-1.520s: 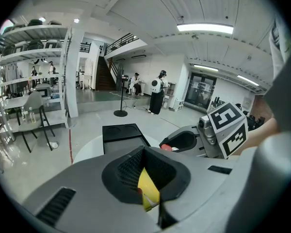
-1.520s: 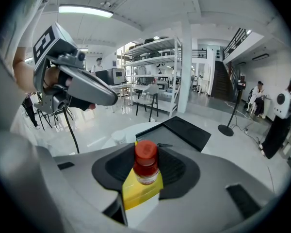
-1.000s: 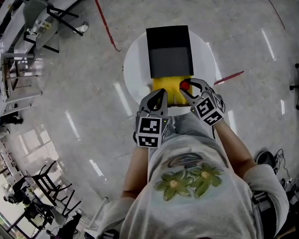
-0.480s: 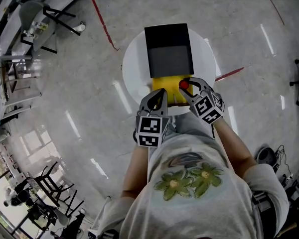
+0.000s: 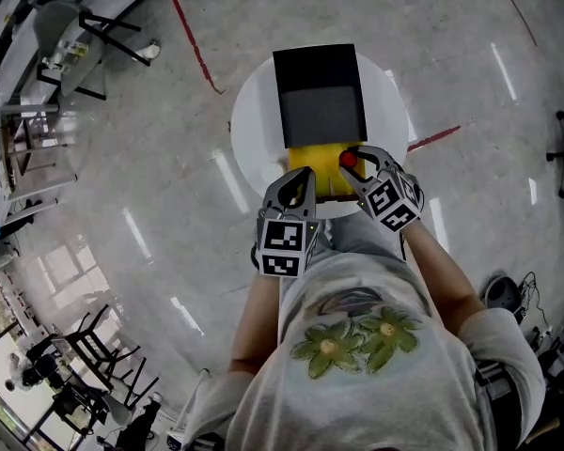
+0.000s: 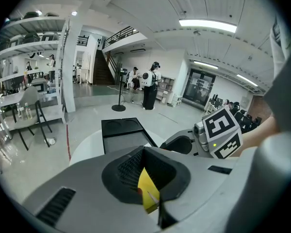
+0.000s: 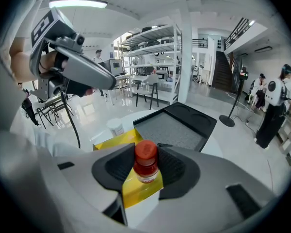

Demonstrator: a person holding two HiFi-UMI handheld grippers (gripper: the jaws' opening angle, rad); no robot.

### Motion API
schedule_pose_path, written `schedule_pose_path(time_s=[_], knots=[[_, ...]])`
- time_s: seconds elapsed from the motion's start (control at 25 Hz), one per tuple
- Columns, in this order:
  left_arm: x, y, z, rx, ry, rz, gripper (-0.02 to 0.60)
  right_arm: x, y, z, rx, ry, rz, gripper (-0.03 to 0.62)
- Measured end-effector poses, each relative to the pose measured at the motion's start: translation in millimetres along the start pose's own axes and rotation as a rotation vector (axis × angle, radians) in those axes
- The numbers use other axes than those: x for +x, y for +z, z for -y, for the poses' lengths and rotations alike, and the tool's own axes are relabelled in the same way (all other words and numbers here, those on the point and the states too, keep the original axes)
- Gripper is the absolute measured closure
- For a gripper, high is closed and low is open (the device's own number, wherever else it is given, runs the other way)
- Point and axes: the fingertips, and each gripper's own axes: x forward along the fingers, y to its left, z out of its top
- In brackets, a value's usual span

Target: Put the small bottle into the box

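1. The small bottle [image 7: 146, 161] is short and stubby, with a round red cap wider than its neck. The body below looks dark red, with a pale band near the bottom.
2. It stands upright.
3. A round white table [image 5: 254, 120] carries a black tray [image 5: 318, 92] with a grey inner panel. A yellow box [image 5: 312, 158] lies against the tray's near end, and a small white tub [image 7: 117, 126] stands beside the box.
4. The floor [image 5: 150, 158] is grey and glossy, crossed by red tape lines [image 5: 195, 50].
5. Around the table are white shelving [image 7: 155, 47], dark chairs [image 5: 122, 26], a staircase [image 7: 223, 72] and people [image 7: 274, 106] standing far off.
6. The right gripper [image 5: 355, 163] is clenched on the bottle. Its dark ribbed pads press the body from both sides, just under the cap.
7. Held this way, the bottle is over the near right part of the yellow box. Whether its base touches the box cannot be told.
8. The left gripper [image 5: 301, 175] is at the box's near left edge, with its jaws drawn together on a thin yellow flap of the box.
9. The bottle is just beside the left gripper, not touching it.
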Motion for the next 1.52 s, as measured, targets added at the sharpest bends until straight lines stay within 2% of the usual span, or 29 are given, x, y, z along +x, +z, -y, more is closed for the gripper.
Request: schedule_pose_path(time_s=[1.52], knots=[[11,0,-5,-0.003,-0.013,-0.029,0.581,26,-38,5,-0.013,0.006,-0.083,0.444]])
